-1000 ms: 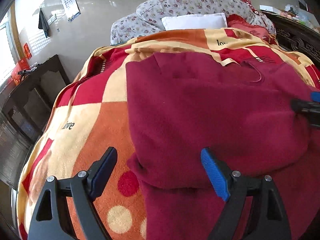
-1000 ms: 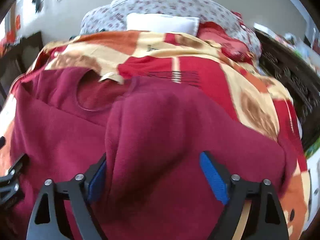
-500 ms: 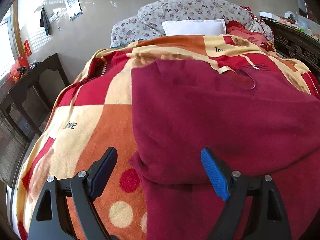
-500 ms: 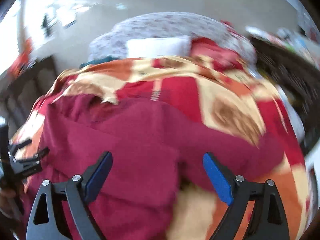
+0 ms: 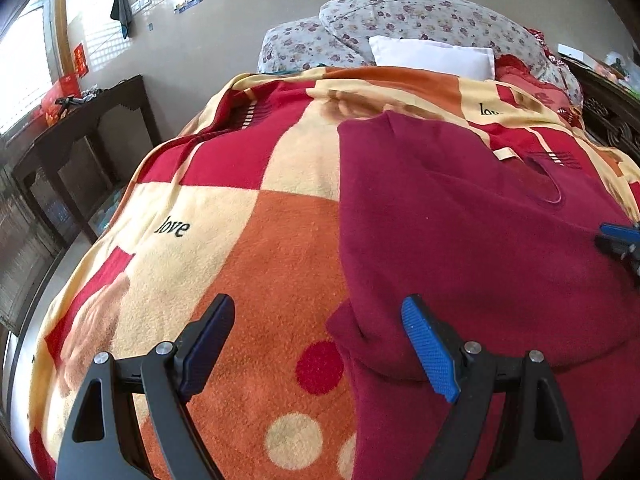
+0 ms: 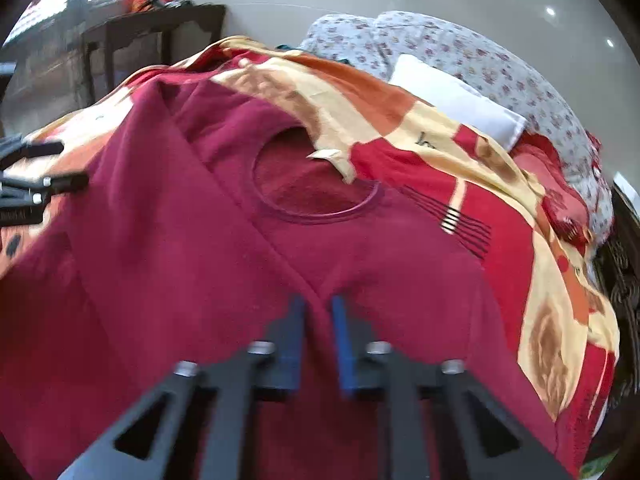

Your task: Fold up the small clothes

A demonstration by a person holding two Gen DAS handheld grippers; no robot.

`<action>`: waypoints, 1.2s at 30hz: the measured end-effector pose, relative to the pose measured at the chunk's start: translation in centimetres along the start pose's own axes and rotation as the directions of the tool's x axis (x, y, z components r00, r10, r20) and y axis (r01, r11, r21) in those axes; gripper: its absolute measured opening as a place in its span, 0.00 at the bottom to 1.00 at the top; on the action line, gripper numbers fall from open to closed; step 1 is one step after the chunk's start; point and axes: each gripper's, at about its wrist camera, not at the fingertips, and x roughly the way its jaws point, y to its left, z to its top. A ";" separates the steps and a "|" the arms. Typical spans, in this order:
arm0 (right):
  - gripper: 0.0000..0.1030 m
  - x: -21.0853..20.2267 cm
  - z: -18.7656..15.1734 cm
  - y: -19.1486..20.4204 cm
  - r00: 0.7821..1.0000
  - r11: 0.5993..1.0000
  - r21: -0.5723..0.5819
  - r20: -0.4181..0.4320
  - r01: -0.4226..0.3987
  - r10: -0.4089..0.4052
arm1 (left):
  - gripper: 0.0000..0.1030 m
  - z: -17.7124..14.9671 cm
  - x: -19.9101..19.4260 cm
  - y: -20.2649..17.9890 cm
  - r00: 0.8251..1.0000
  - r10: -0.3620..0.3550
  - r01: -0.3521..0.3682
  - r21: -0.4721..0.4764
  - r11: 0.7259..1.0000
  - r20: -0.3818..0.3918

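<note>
A dark red sweater (image 5: pixel 460 232) lies on a checked blanket (image 5: pixel 248 248) on a bed, its left side folded inward. In the right wrist view the sweater (image 6: pixel 168 248) shows its round neckline (image 6: pixel 316 184) facing up. My left gripper (image 5: pixel 320 340) is open and empty, just above the sweater's lower left edge. My right gripper (image 6: pixel 318 320) is shut on a pinch of the sweater's cloth below the neckline. Its tip also shows at the right edge of the left wrist view (image 5: pixel 620 240).
Flowered pillows (image 5: pixel 400 28) and a white pillow (image 5: pixel 432 56) lie at the head of the bed. A dark wooden table (image 5: pixel 80 152) stands left of the bed. A carved dark headboard or rail (image 5: pixel 612 120) runs along the right side.
My right gripper went from wide open to shut on the sweater's cloth and swung toward the neckline. My left gripper drew back to the left, still open.
</note>
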 end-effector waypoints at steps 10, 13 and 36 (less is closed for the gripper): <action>0.11 1.6 2.6 -1.7 0.996 0.992 0.081 0.002 0.093 -0.093 | 0.83 2.3 -0.7 -1.9 0.998 0.013 -0.013 -0.012 1.000 0.066; 0.29 -1.2 1.3 -2.8 0.991 0.984 0.130 0.038 0.120 -0.126 | 0.83 2.2 -0.3 -2.5 0.999 -0.003 0.002 0.006 1.000 0.054; 0.45 -5.5 -8.0 -5.4 0.989 0.885 0.446 -0.001 0.133 -0.149 | 0.83 -0.2 -1.0 -4.1 1.000 -0.006 0.006 0.048 0.999 -0.009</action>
